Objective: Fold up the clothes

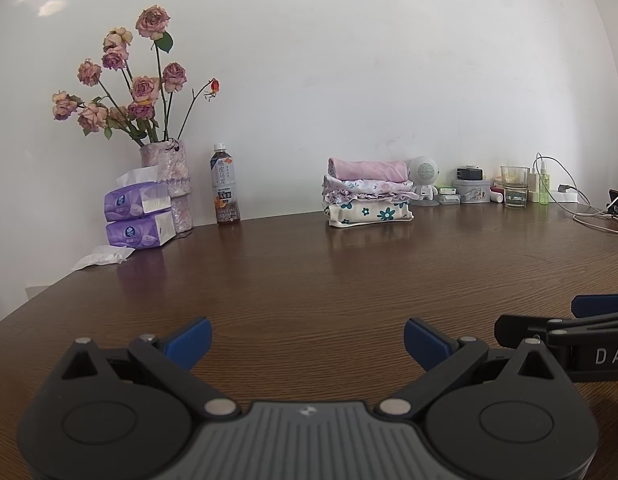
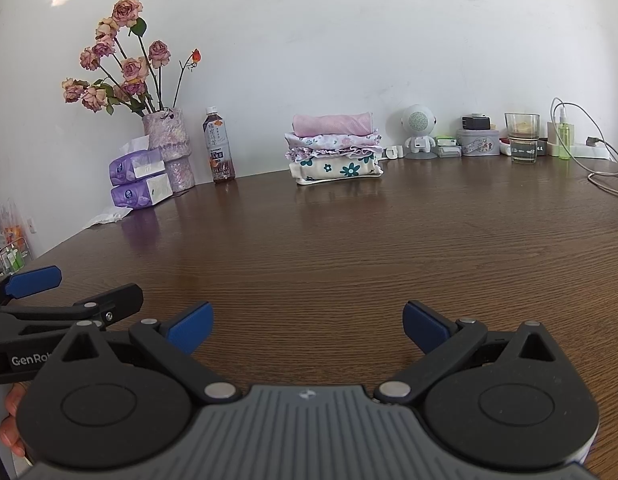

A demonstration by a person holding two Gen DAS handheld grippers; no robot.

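Clothes (image 1: 368,192) sit as a folded stack at the far edge of the table (image 1: 309,280), against the white wall (image 1: 349,60). The stack has a plain pink piece on top, two frilled floral pieces under it, and a cream piece with teal flowers at the bottom. It lies well apart from both grippers, straight ahead and a little right of centre in the left view, near centre in the right view (image 2: 335,148).

The left gripper (image 1: 308,342) hovers low over bare table, its blue-padded jaws spread wide with nothing between them. The right gripper (image 2: 308,326) does the same, jaws wide and empty. The two are side by side: the right one shows at the right edge of the left view, and the left one at the left edge of the right view. Fingertips of the person's left hand show at the lower left edge of the right view.

Left of the stack stand a tea bottle (image 1: 225,184), a vase of dried roses (image 1: 169,184), two purple tissue packs (image 1: 139,216) and a crumpled tissue (image 1: 105,256). Just right of the stack is a small white robot figure (image 1: 424,180), then a tin (image 1: 471,192), a glass (image 1: 515,186), a green spray bottle (image 1: 543,184) and cables (image 1: 597,216).
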